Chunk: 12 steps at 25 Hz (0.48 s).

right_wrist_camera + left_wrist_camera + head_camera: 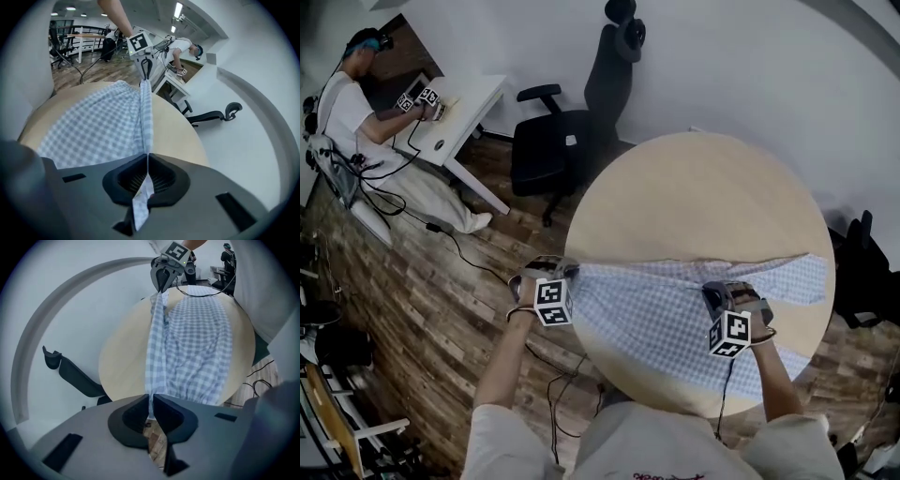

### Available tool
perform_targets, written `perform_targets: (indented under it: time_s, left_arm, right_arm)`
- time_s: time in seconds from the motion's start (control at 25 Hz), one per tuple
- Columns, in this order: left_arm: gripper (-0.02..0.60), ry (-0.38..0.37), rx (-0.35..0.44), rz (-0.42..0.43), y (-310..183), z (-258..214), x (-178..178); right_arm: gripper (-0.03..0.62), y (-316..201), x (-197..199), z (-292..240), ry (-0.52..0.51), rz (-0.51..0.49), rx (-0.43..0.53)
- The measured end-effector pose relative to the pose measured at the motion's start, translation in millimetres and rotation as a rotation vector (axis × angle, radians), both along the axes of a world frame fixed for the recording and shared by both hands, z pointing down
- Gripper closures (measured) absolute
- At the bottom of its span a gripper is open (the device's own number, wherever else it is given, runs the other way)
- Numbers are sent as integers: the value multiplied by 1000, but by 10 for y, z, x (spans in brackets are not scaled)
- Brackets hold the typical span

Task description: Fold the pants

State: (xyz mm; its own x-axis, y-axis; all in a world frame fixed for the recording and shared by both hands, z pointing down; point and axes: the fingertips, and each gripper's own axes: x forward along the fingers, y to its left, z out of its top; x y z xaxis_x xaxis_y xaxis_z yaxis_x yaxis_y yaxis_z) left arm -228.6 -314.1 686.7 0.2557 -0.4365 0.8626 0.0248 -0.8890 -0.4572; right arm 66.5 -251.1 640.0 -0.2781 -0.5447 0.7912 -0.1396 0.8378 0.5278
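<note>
Blue-and-white checked pants [675, 309] lie across the round wooden table [703, 197], one leg running to the right edge. My left gripper [551, 272] is shut on the pants' edge at the table's left rim. My right gripper [724, 292] is shut on the same edge further right, so a taut fold of cloth is stretched between them. In the left gripper view the pants [199, 333] run from the jaws of the left gripper [151, 403] up to the right gripper [163, 281]. In the right gripper view the right gripper [146, 159] pinches a strip of the pants [98, 124], which lead to the left gripper [145, 70].
A black office chair [567, 131] stands just behind the table's left side, and another dark chair [865, 267] is at the right. A person [352, 103] works at a white desk [464, 112] at the far left. Cables [459, 248] trail over the wooden floor.
</note>
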Motion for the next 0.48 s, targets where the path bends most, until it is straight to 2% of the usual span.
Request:
perform_targets:
  time_s: [0.28, 0.4, 0.48]
  left_arm:
    - [526, -36, -6, 24, 775, 207, -227]
    - [526, -43, -1, 32, 1000, 288, -279]
    - [526, -59, -32, 26, 1156, 476, -354]
  right_arm:
    - [560, 1152, -287, 266, 67, -46, -76]
    - [560, 1479, -375, 441, 68, -32, -133]
    - [560, 1637, -437, 597, 52, -11, -177]
